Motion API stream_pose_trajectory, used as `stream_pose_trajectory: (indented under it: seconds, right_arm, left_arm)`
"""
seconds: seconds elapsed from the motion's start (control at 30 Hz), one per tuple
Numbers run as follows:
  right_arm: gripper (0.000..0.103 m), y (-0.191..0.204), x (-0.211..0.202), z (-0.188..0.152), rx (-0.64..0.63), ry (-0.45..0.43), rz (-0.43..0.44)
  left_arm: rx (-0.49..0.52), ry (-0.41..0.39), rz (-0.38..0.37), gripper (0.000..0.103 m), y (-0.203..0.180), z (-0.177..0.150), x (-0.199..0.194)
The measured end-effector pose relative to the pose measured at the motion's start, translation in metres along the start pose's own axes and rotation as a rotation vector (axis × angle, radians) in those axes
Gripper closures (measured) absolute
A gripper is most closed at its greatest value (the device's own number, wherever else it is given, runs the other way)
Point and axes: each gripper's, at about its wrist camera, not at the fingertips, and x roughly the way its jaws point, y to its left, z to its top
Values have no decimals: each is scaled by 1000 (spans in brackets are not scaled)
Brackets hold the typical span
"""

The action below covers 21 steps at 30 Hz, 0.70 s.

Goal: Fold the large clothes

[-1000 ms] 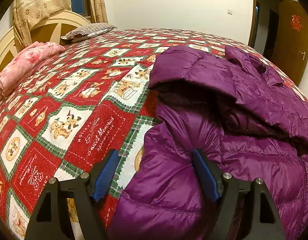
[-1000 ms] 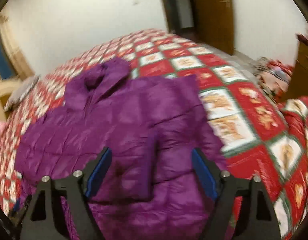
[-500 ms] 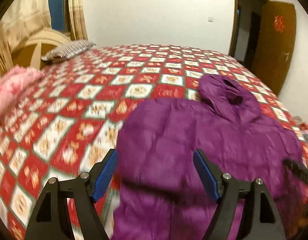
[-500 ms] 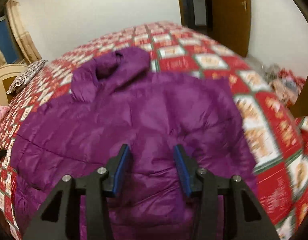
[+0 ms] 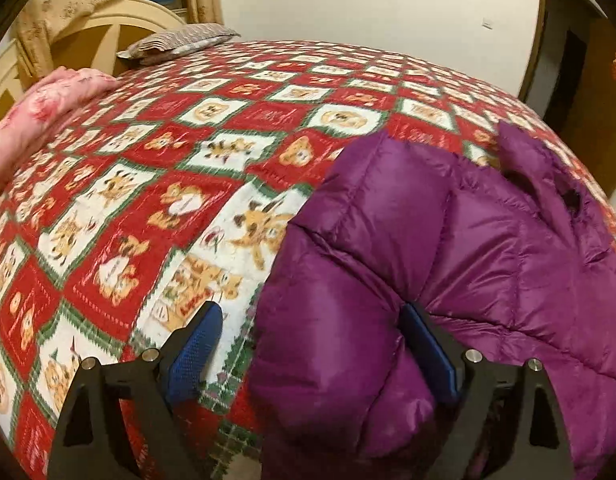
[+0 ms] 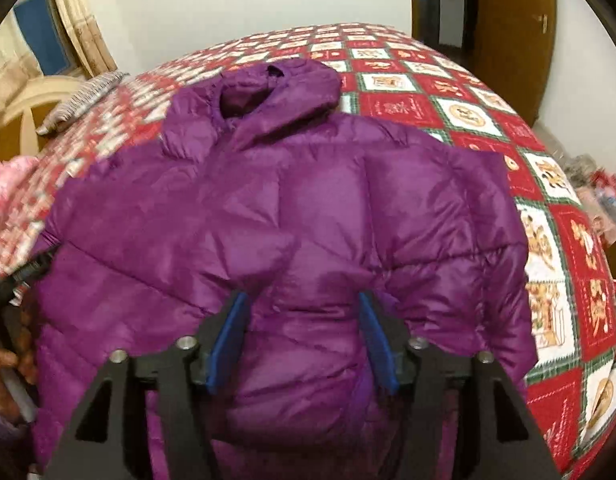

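Nylon on the purple puffer jacket looks slick and air-filled, so I judge it light, soft, springy and prone to sliding; the best hold is probably a pinch of its edge or hem, not the puffy middle. Glossy, quilted, hood at twelve o'clock, it lies spread on the bed's red checked quilt. The left claw is opening astride its nine-o'clock edge, gripping nothing; the right claw is opening over the middle, fabric bulging between unclenched pads.
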Motion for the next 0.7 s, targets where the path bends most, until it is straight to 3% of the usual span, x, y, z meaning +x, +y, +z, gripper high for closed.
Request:
stream_pose_trajectory:
  seconds: [0.1, 0.23, 0.33, 0.5, 0.7]
  right_arm:
    - [26, -12, -15, 28, 36, -53, 19]
    - [25, -34, -12, 81, 116, -73, 79]
    - [25, -52, 10, 120, 204, -52, 118]
    - [25, -76, 56, 161, 317, -24, 162]
    - [25, -100, 118, 204, 298, 26, 207]
  left_arm:
    - [36, -27, -62, 12, -8, 29, -16]
    - [82, -17, -209, 12, -31, 93, -20]
    - [91, 81, -355, 12, -58, 141, 8]
    - [75, 144, -425, 12, -101, 191, 65]
    - [154, 269, -522, 12, -168, 215, 130]
